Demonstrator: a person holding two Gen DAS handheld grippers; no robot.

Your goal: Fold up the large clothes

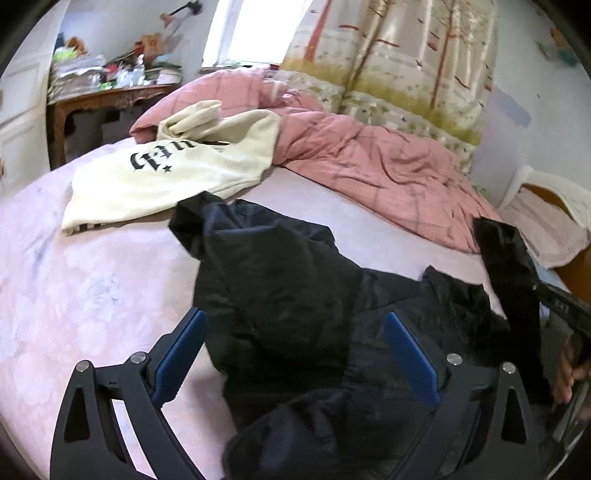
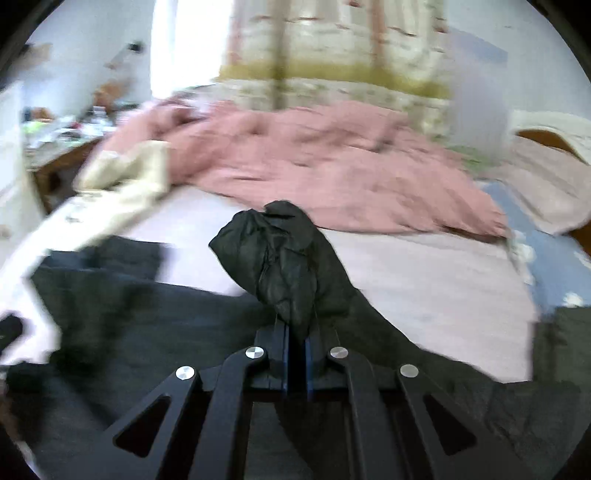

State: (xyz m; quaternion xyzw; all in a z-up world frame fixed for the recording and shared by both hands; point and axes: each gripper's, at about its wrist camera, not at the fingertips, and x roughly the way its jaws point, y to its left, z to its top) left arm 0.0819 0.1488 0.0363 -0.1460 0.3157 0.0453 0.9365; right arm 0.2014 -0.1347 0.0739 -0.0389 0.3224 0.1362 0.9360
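Left wrist view, upper left: I see cream sweatshirt with black gothic lettering (image 1: pixel 173 173) on pale pink floral bedsheet (image 1: pixel 74 288). Centre: crumpled black thin-fabric jacket (image 1: pixel 280 295) heaped on sheet. Left gripper (image 1: pixel 295 354) hangs over it, blue pads spread wide, nothing between. Upper right: rumpled pink checked quilt (image 1: pixel 369 166). Right wrist view, blurred: right gripper (image 2: pixel 297 332) fingers pressed together, pinching bunched jacket fold, frame centre.

**Bedroom in daylight**

A bed (image 1: pixel 74 295) with a pale pink sheet fills the lower frame. A tree-printed curtain (image 1: pixel 406 55) hangs upper right beside a bright window (image 1: pixel 255 29). At upper left, a cluttered wooden desk (image 1: pixel 103 99), perhaps carved, meets white walls (image 1: pixel 532 122).
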